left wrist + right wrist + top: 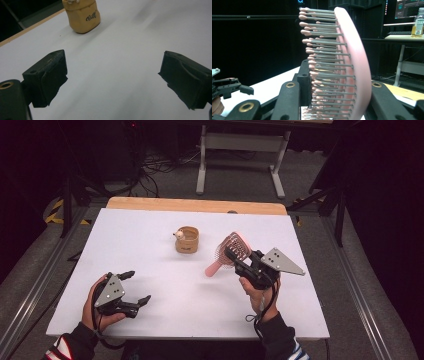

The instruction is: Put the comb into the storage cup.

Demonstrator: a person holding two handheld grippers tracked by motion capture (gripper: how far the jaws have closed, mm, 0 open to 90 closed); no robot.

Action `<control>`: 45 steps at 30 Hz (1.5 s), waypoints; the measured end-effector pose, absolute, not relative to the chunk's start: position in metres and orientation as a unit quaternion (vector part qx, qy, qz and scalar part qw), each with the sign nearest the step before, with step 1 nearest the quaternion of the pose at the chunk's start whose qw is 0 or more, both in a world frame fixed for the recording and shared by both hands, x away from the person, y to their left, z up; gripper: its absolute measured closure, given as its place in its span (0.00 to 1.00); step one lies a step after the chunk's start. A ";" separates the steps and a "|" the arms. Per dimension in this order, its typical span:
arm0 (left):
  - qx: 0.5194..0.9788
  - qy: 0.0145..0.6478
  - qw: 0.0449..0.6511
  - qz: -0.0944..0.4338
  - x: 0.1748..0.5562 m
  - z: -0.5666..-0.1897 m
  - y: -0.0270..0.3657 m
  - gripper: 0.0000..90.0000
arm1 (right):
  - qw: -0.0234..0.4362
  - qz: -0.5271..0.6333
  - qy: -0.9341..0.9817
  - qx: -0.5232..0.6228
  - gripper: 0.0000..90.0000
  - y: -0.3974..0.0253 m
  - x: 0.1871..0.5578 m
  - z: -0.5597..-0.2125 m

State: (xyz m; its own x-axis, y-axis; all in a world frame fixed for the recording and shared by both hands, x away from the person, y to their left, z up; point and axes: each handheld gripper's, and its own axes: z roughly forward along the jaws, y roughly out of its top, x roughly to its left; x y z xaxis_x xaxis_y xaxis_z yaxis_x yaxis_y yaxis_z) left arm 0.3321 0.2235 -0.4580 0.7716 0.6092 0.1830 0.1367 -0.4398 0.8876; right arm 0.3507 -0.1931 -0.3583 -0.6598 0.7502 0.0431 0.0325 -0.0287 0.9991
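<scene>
**Hairbrush pinched in the right claw, left claw spread and empty**

Hairbrush first: the pink plastic paddle hairbrush with grey, pink-tipped bristles is raised off the white counter, gripped at its head by the right claw. In the high view its handle slopes down and to the left, the end close to the counter surface; whether it touches cannot be told. In the right gripper view the brush head stands on edge between the two black jaws, bristles pointing to the left, pink back to the right, the jaws pressed against it from both sides.

The left claw sits low over the near left part of the counter, held in the person's hand, its jaws spread wide with nothing between them. In the left gripper view the two black pads stand far apart over bare white surface.

A small tan, rounded container with dark lettering on its side stands near the middle of the counter, left of the brush and well apart from both claws; something small and pale pokes from its top. It also appears at the top of the left gripper view.
</scene>
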 end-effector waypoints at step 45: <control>0.810 0.235 0.481 0.239 0.328 -0.462 0.237 0.07 | 0.314 0.643 0.626 0.311 0.70 -0.160 0.409 -0.322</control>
